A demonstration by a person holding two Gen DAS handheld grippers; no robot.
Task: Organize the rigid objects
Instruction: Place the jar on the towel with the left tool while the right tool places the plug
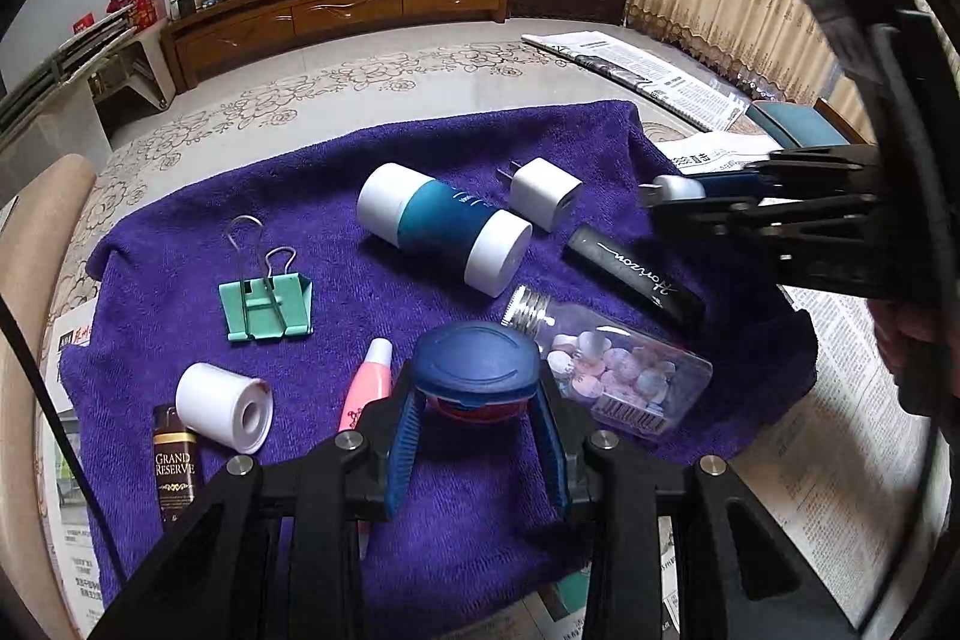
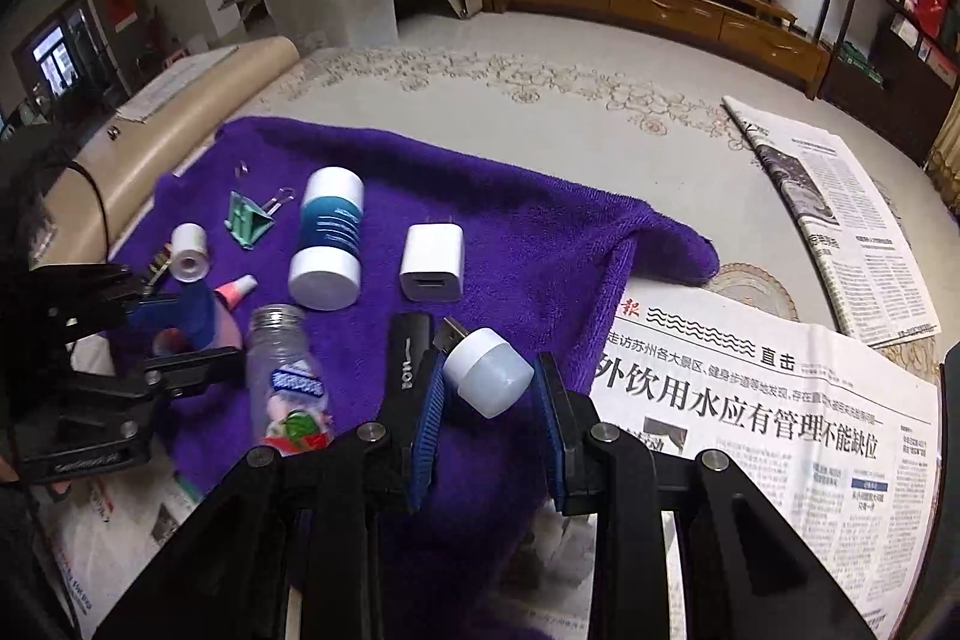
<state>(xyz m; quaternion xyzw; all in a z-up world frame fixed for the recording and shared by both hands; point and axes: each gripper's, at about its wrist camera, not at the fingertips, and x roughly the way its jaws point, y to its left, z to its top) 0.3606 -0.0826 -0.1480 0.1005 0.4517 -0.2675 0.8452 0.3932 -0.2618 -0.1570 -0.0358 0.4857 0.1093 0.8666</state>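
A purple towel (image 1: 420,460) (image 2: 528,232) carries the objects. My left gripper (image 1: 477,388) is shut on a round blue-lidded container (image 1: 477,361), also seen in the right wrist view as the blue-lidded container (image 2: 201,319). My right gripper (image 2: 487,376) (image 1: 678,193) is shut on a small white USB lamp (image 2: 489,370) (image 1: 681,187). On the towel lie a white-and-teal cylinder (image 1: 441,229) (image 2: 330,238), a white charger plug (image 1: 543,193) (image 2: 432,262), a black stick (image 1: 636,274) (image 2: 408,346), a clear bottle of tablets (image 1: 612,370) (image 2: 285,370), a green binder clip (image 1: 267,304) (image 2: 246,217), a white roll (image 1: 222,406) (image 2: 189,253) and a pink tube (image 1: 369,382) (image 2: 237,289).
A brown "Grand Reserve" bottle (image 1: 174,466) lies at the towel's left edge. Newspapers (image 2: 780,400) (image 1: 858,436) cover the surface right of the towel. A beige roll (image 2: 180,136) borders the left side. A wooden cabinet (image 1: 336,13) stands far behind.
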